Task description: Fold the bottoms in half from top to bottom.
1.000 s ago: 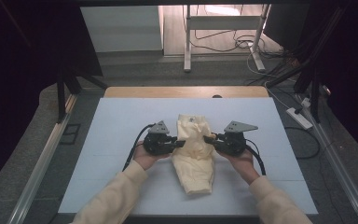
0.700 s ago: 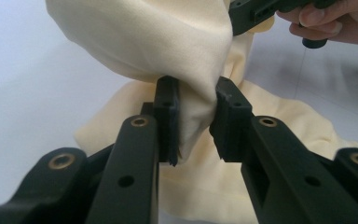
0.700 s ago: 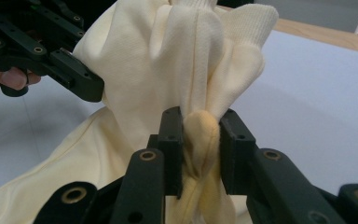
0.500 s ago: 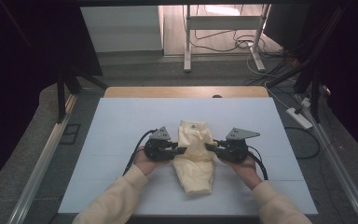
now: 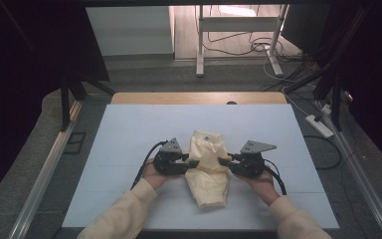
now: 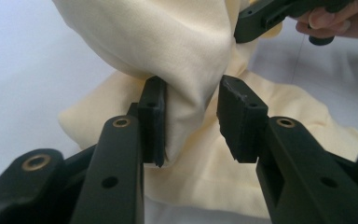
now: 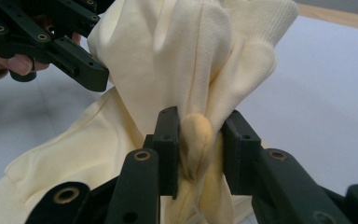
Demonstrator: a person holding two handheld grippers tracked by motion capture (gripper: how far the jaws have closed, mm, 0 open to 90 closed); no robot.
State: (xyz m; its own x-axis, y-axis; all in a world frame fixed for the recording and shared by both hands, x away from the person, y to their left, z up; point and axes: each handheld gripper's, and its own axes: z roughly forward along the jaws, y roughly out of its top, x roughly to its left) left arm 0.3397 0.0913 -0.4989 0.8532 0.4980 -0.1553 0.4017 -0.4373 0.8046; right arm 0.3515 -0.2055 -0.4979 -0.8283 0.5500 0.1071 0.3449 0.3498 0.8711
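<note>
The left hand-held gripper (image 5: 191,164) is seen at the 9 o'clock side of the pale yellow garment (image 5: 209,167). In the left gripper view its jaws have just been opening: a fold of the cloth (image 6: 186,70) lies against one pad, while a clear gap is left at the other, so the cloth is released rather than pinched. The right hand-held gripper (image 5: 224,162) is set at the garment's 3 o'clock side. In the right gripper view a bunched fold of the cloth (image 7: 198,140) fills the gap between its pads, pressed from both sides, so it is grasped, though the jaws have been easing apart. Both tools are held level, pointed at each other across the garment's narrowed middle. The garment is laid on the white counter (image 5: 129,134) slightly toward 6 o'clock of its centre, its upper part lifted and gathered at 12 o'clock, its lower part spread flat toward 6 o'clock.
</note>
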